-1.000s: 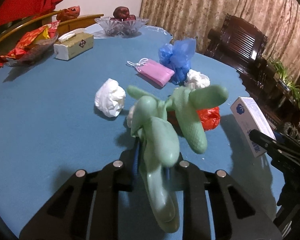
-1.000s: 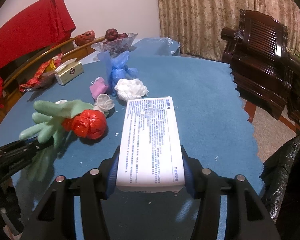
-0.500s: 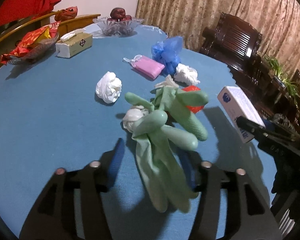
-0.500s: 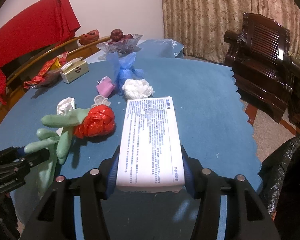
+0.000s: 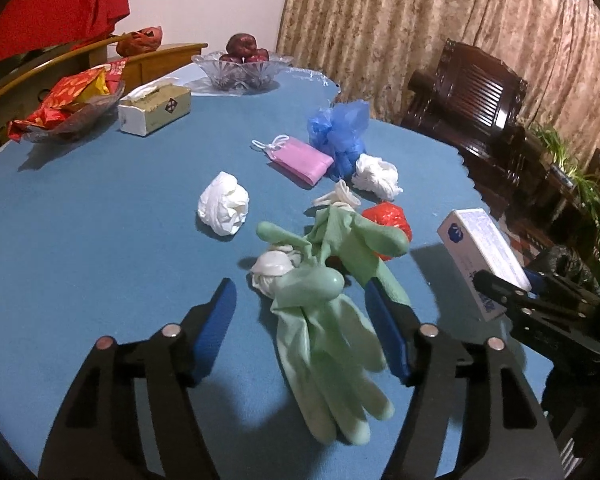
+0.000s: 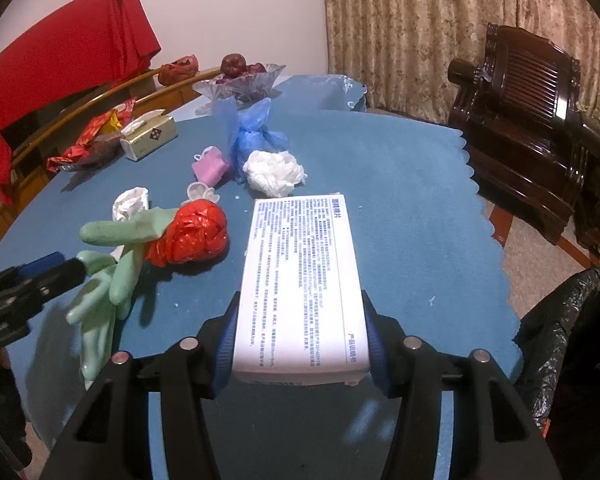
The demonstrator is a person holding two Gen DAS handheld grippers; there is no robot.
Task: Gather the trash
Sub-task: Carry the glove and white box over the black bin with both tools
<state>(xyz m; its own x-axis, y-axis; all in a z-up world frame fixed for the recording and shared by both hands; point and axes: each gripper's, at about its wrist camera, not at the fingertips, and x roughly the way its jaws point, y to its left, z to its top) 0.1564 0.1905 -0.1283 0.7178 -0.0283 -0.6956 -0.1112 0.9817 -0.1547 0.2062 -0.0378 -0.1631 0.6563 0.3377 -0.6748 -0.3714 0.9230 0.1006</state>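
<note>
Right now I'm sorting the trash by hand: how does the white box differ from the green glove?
The white box is rigid and printed; the green glove is limp and plain. The box is clamped in the right tool; the glove lies between the left tool's just-opened jaws, ungripped. Both are over the blue table.

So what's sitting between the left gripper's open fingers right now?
The pale green rubber gloves lie on the blue tablecloth between the left gripper's just-opened fingers, untouched by either pad; the left wrist view shows it.
</note>
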